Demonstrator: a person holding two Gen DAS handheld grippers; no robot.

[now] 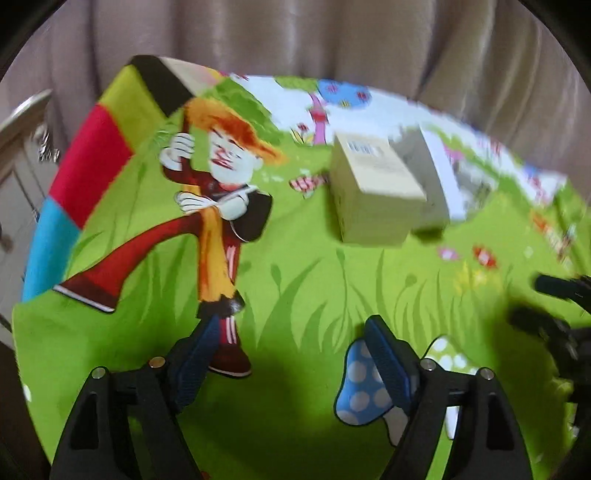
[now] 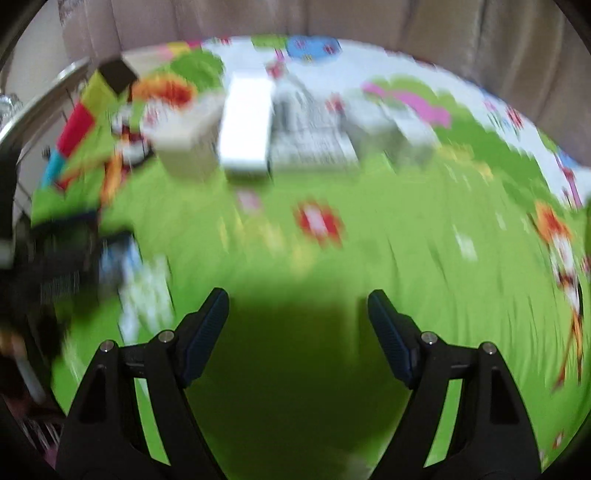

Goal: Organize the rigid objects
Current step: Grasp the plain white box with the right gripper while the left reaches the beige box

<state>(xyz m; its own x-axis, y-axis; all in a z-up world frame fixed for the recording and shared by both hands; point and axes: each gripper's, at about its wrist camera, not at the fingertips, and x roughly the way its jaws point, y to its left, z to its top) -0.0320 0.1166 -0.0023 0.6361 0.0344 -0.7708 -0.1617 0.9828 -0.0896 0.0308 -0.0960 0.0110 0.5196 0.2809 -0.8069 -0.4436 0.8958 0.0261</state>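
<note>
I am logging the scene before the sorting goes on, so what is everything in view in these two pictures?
Beige box: one, cream with a printed label on top, on the cloth, far side.
White box: one, white, touching the beige box's right side.
Further boxes: count unclear from blur, grey-white, right of the white box.
Cartoon cloth: one, mostly green, covering the surface.
Curtain: one, beige, behind.
Cabinet: one, pale, far left.
Left gripper: one, black with blue pads, open, empty.
Right gripper: one, same colours, open, empty.
</note>
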